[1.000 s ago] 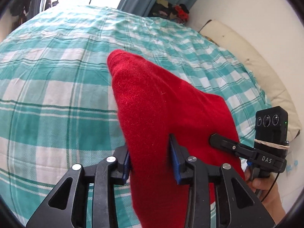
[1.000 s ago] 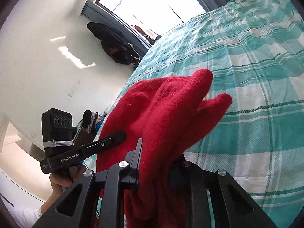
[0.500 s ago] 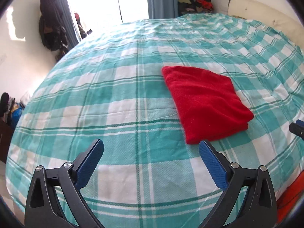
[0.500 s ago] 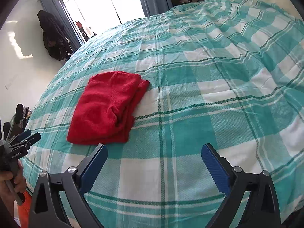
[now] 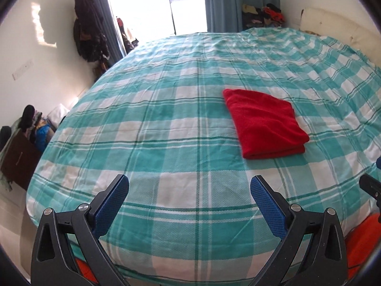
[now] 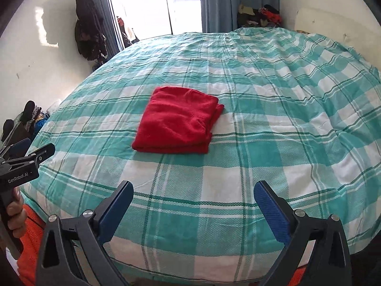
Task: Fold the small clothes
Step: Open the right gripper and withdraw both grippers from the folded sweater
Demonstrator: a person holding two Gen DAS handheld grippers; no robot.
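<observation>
A red fleece garment [image 5: 264,124] lies folded into a flat rectangle on the teal and white checked bed [image 5: 166,131]. It also shows in the right wrist view [image 6: 177,122], with stacked layers at its right edge. My left gripper [image 5: 189,202] is open and empty, held back over the near edge of the bed, left of the garment. My right gripper [image 6: 194,205] is open and empty, also near the bed's front edge, well short of the garment. The left gripper's body [image 6: 21,166] shows at the left of the right wrist view.
An orange cloth [image 5: 362,240] lies low at the bed's near side, seen also in the right wrist view [image 6: 31,243]. A dark coat [image 5: 89,40] hangs on the wall by the window. Clutter [image 5: 26,128] sits on the floor at left. A pillow [image 5: 333,26] lies far right.
Both grippers were shut on the red garment a second ago. They let it go, opened wide and pulled back toward the bed's near edge. The garment now lies folded on the bed.
</observation>
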